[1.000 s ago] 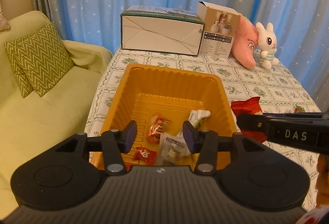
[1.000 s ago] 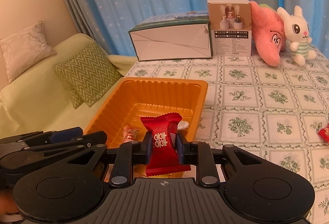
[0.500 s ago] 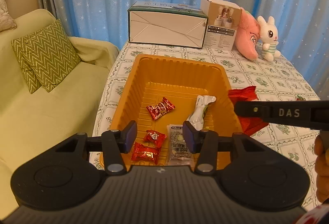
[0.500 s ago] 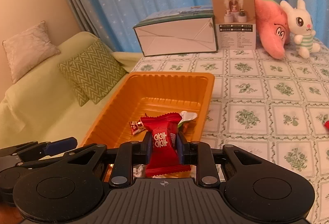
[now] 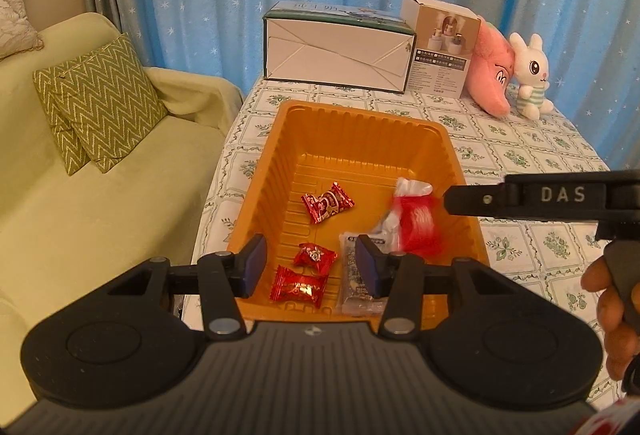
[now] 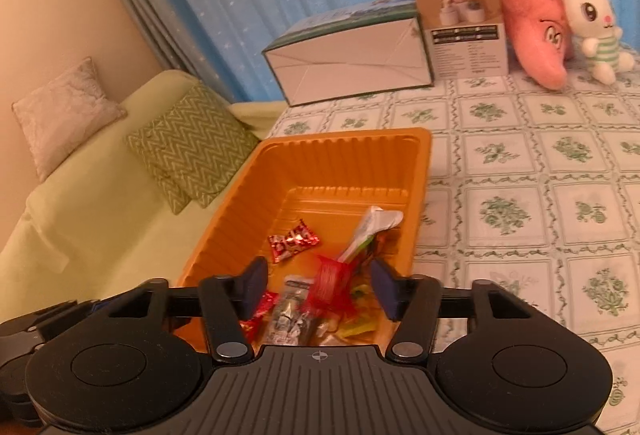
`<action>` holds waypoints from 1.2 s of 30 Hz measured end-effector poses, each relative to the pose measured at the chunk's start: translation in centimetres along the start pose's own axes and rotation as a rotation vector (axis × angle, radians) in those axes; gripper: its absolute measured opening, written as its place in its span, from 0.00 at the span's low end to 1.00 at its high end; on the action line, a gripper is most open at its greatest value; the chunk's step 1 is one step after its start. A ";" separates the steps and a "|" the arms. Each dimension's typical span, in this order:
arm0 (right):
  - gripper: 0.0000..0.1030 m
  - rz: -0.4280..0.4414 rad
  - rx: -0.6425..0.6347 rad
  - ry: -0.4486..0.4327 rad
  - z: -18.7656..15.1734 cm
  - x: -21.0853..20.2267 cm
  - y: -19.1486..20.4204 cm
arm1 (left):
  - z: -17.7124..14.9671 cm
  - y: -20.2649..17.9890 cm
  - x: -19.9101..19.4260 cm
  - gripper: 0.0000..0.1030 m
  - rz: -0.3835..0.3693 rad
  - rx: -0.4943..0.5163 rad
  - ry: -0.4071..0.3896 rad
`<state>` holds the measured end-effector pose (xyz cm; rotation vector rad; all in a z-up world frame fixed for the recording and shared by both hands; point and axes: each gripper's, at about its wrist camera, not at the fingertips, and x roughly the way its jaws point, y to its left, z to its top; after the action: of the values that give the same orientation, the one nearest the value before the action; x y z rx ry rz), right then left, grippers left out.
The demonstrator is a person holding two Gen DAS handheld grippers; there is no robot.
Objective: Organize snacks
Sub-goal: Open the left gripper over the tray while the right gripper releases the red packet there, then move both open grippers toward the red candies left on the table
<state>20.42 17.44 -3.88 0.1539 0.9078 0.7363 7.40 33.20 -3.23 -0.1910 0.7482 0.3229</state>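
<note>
Your right gripper [image 6: 318,285] has just been opening, so the red snack [image 6: 330,279] drops between its fingers into the orange tray [image 6: 348,143]; your left gripper [image 5: 308,263] waits open, empty.

The red snack [image 6: 330,281] is a motion-blurred smear, its print unreadable. The right tool [image 5: 452,200] hides the orange tray [image 5: 360,123]'s right rim; the bench [image 6: 520,171] runs off right.
</note>
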 end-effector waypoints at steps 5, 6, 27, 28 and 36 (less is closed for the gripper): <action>0.56 -0.019 0.016 0.007 -1.1 -1.7 -1.3 | -0.4 -0.5 -1.1 0.43 -0.007 -0.008 -0.008; 0.56 -0.029 0.019 0.007 -1.5 -2.3 -1.5 | -0.5 -0.7 -1.4 0.43 -0.009 -0.007 -0.010; 0.56 -0.157 0.023 -0.042 -7.7 -14.2 -3.7 | -3.3 -7.1 -9.5 0.43 -0.058 0.009 -0.041; 0.56 -0.162 0.023 -0.046 -7.8 -14.7 -3.9 | -3.4 -7.5 -9.7 0.43 -0.060 0.012 -0.042; 0.56 -0.207 0.048 -0.079 -8.6 -18.2 -5.9 | -3.9 -10.9 -10.6 0.43 -0.091 0.037 -0.047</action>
<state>9.73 -0.13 0.38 0.1289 0.8520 0.5135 1.49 19.62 1.89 -0.1816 0.6968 0.2268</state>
